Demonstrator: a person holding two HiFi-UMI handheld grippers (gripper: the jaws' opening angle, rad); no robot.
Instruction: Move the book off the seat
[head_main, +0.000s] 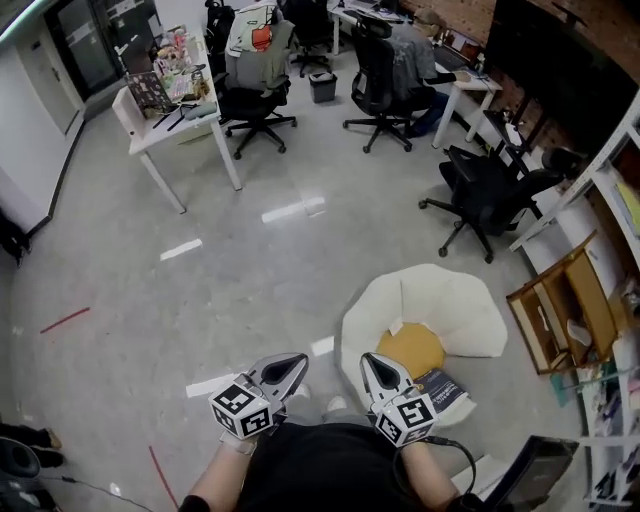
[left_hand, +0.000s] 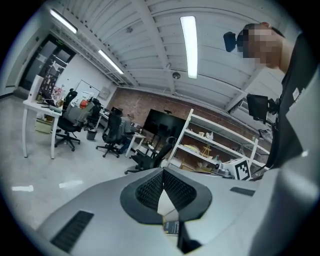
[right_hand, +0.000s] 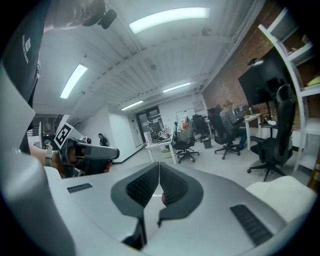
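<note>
cream shell seat (head_main: 455, 305), lower right of the head view, standing on a grey floor (head_main: 200, 300). on it lie a mustard cushion (head_main: 410, 348) and the book (head_main: 447, 388). the book is dark-covered and flat, just beside the cushion on its right, at the seat's near edge. i hold both grippers roughly level in front of my body. the left gripper (head_main: 301, 358) shows over bare floor; the right gripper (head_main: 367, 358) shows with its tip against the seat's near-left rim, next to the cushion. both are apart from the book. in the left gripper view the ribbed pads (left_hand: 150, 187) are pressed together with nothing between them, and the gap beneath them shows a sliver of the seat and of the book. in the right gripper view the jaws likewise meet with nothing pinched; the left gripper appears at that view's left and the seat at its lower right. background: a cluttered white desk (head_main: 185, 125), black office chairs (head_main: 490, 190), and shelves (head_main: 600, 175) along the right.
</note>
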